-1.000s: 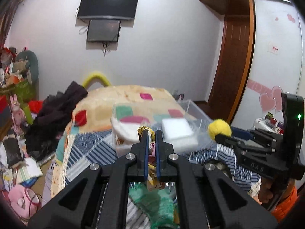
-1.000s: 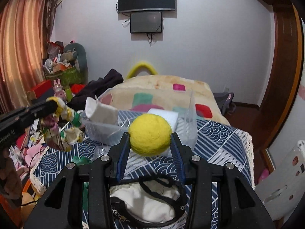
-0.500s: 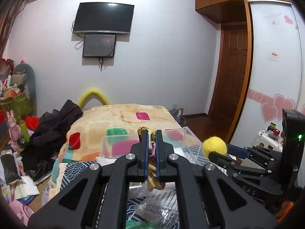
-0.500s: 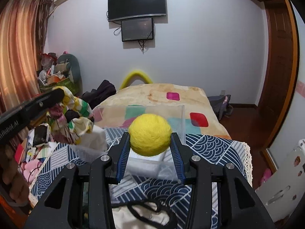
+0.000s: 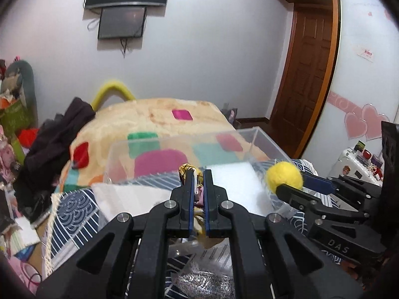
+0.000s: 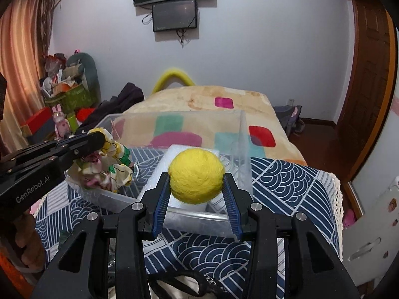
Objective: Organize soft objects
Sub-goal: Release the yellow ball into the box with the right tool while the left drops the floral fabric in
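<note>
- Right gripper (image 6: 197, 191): jaws clamped on the yellow felt ball (image 6: 196, 176), held over the near edge of the clear bin (image 6: 240, 134).
- Left gripper (image 5: 198, 194): jaws closed on a floral fabric bundle (image 6: 107, 167) — probably a scrunchie — over the bin's left corner.
- Risk: released now, either of the 2 could fall outside the wall — the ball would roll off.

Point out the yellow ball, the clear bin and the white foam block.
yellow ball (image 6: 196, 176): right wrist view, middle of its fuzzy front face.
clear bin (image 6: 243, 149): right wrist view, its right-hand wall.
white foam block (image 5: 235, 184): left wrist view, its flat top.
</note>
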`<state>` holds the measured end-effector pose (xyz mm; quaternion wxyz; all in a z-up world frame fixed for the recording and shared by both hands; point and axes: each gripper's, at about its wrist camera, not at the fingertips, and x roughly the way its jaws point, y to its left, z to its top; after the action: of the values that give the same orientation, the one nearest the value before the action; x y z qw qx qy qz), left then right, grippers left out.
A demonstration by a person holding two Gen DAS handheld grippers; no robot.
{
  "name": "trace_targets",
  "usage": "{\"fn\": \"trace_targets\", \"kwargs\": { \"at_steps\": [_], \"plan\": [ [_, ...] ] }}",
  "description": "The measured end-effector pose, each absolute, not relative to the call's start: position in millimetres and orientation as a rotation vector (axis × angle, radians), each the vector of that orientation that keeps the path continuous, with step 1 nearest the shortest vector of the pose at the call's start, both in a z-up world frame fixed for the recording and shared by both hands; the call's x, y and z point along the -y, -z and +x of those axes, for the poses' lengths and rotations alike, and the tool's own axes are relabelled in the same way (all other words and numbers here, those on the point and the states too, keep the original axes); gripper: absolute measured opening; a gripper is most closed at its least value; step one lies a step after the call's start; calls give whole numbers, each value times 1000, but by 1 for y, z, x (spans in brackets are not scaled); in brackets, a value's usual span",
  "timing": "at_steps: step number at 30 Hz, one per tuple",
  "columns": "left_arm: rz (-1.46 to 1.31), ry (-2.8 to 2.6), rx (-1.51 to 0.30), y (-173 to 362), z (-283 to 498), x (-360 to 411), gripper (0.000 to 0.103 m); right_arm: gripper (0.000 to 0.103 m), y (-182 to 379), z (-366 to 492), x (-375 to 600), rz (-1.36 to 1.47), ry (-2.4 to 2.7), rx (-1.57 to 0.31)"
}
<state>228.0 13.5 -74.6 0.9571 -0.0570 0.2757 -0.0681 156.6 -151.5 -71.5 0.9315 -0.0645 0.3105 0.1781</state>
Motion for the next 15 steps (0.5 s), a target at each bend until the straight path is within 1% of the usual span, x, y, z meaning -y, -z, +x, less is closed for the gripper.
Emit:
{"fn": "trace_targets", "kwargs": {
  "at_steps": [5,8,9,10,11,12,13,15],
  "plan": [
    [-122,131,-615,83,230,-12,6,41,71,159,150,-145,-360,-658],
    [-110,121,-631,85,227,-11,11,43,70,156,149,-163,-345,-663],
    [-112,123,-634,84,225,-12,15,46,69,157,149,-169,-346,-661],
    [-116,126,-638,84,224,-12,21,54,68,157,149,-175,-345,-657],
    [-123,132,-641,82,222,-13,23,58,65,154,149,-181,-342,-646],
    [-129,139,-643,81,220,-14,29,68,62,150,149,-184,-337,-629],
    [-136,148,-645,79,219,-15,31,74,58,148,149,-186,-332,-614],
    [-145,157,-643,75,215,-18,31,75,49,142,150,-196,-321,-577]
  ]
}}
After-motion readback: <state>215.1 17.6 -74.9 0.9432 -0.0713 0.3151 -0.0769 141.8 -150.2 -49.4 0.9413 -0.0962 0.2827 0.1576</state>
